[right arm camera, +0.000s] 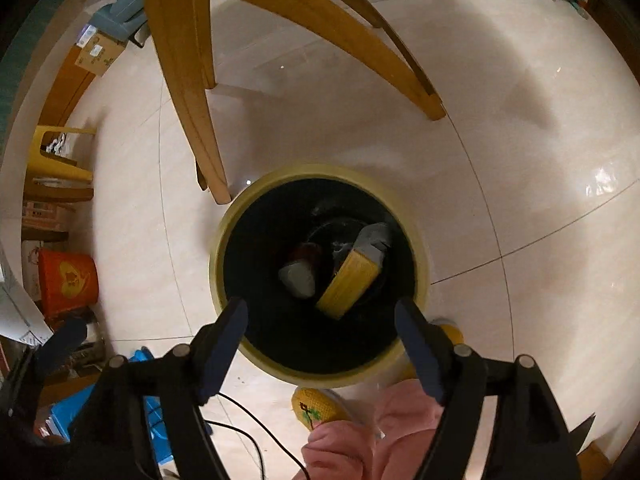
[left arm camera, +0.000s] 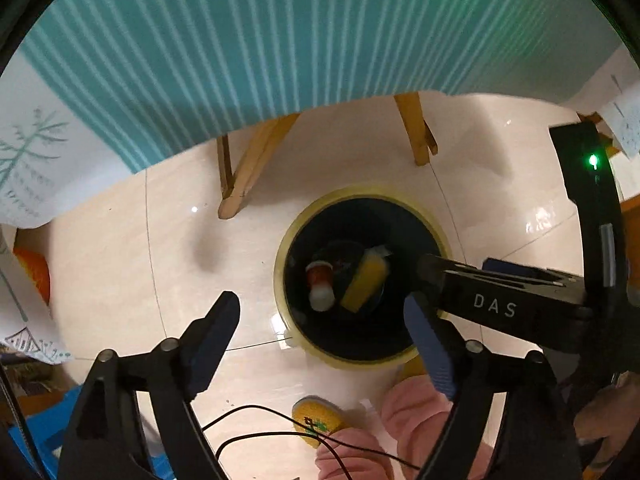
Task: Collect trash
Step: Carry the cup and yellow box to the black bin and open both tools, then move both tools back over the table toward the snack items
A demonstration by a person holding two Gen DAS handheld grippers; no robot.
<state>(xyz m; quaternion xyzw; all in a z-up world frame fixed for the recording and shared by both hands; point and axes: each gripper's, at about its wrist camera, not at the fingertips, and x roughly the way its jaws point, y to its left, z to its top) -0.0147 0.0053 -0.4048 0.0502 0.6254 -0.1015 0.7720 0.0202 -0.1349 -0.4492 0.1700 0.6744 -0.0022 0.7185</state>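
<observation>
Both the left gripper [left arm camera: 322, 340] and right gripper [right arm camera: 320, 344] hang spread and empty above the yellow-rimmed bin [right arm camera: 256, 356], where a yellow carton [right arm camera: 350, 282] and small bottle [left arm camera: 320, 284] lie, apparently dropped in.

Black left gripper [left arm camera: 320, 340] with blue pads, silver screws; pink trousers [right arm camera: 360, 436], yellow slipper [right arm camera: 316, 406].

Claw: right claw [right arm camera: 320, 320] points down over the bin, jaws spread wide, nothing between them.
Bin: round yellow-rimmed trash bin [right arm camera: 224, 236] with a black liner stands on the pale tiled floor [right arm camera: 500, 160].
Contents: yellow box [right arm camera: 350, 282] leaning tilted, a small bottle with a white cap [right arm camera: 298, 276] beside it.
Surroundings: wooden legs [right arm camera: 188, 92] just behind the bin; orange bucket [right arm camera: 68, 280] at left; a yellow slipper [right arm camera: 316, 404] and pink trouser leg [right arm camera: 348, 448] below.
</observation>
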